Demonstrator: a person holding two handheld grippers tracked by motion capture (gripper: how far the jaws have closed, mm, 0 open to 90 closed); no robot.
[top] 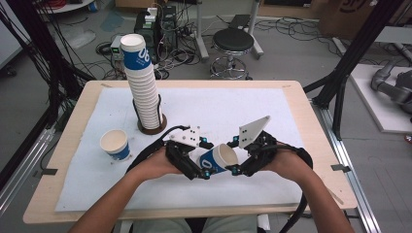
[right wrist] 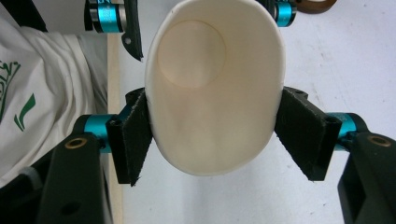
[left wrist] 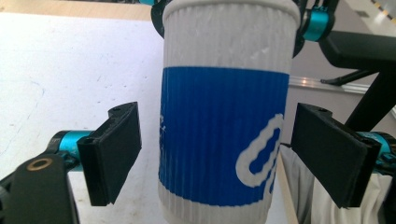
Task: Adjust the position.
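Blue-banded and ribbed, the paper cup [top: 217, 158] hangs on its side above the near middle of the desk [top: 297, 109], between your two hands. Your right tongs [right wrist: 212, 137] pinch its rim hard enough to squash the mouth oval. Your left tongs [left wrist: 229, 154] stand wide, one pad [left wrist: 116, 151] either side of the cup's body with gaps showing, so they grip nothing yet. Farther left a single cup [top: 115, 144] stands upright, and behind it the tall stack [top: 142, 87] rises from its holder. I'd judge one cup placed, this one mid-handover, many left.
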